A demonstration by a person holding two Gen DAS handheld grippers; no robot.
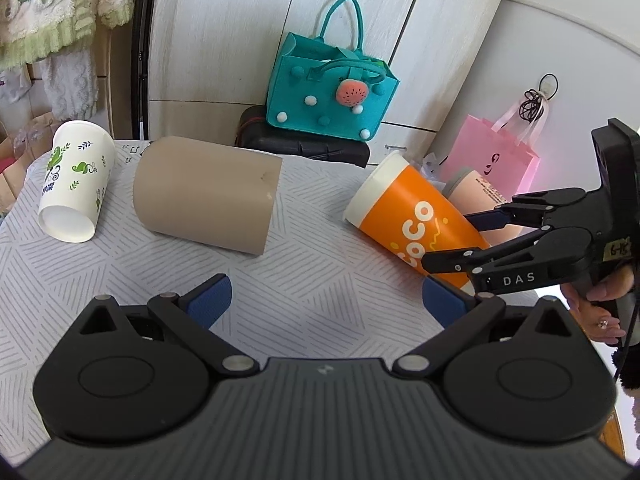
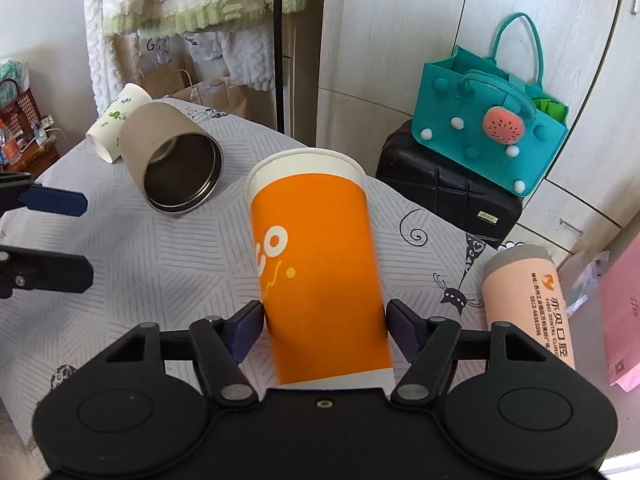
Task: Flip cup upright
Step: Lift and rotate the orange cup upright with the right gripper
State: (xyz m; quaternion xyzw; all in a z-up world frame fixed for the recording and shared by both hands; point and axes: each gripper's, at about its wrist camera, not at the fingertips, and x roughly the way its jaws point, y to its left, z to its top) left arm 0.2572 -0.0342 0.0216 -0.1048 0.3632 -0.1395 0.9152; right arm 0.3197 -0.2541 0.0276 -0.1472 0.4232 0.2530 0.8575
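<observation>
The right gripper [image 2: 324, 330] gripped the orange paper cup [image 2: 316, 264] near its base, both pads against its sides, rim tilted away above the patterned tablecloth [image 2: 160, 264]. The left gripper [image 1: 326, 296] stood wide open, holding nothing. Beyond lay a beige canister [image 1: 206, 194] and a leaf-print cup [image 1: 76, 182] on their sides.

Left wrist view: leaf-print cup [image 1: 76, 182] lies at left on the table [image 1: 320, 280], tin canister [image 1: 206, 196] centre, logo cup [image 1: 416, 224] right, felt bag [image 1: 328, 88] behind.
</observation>
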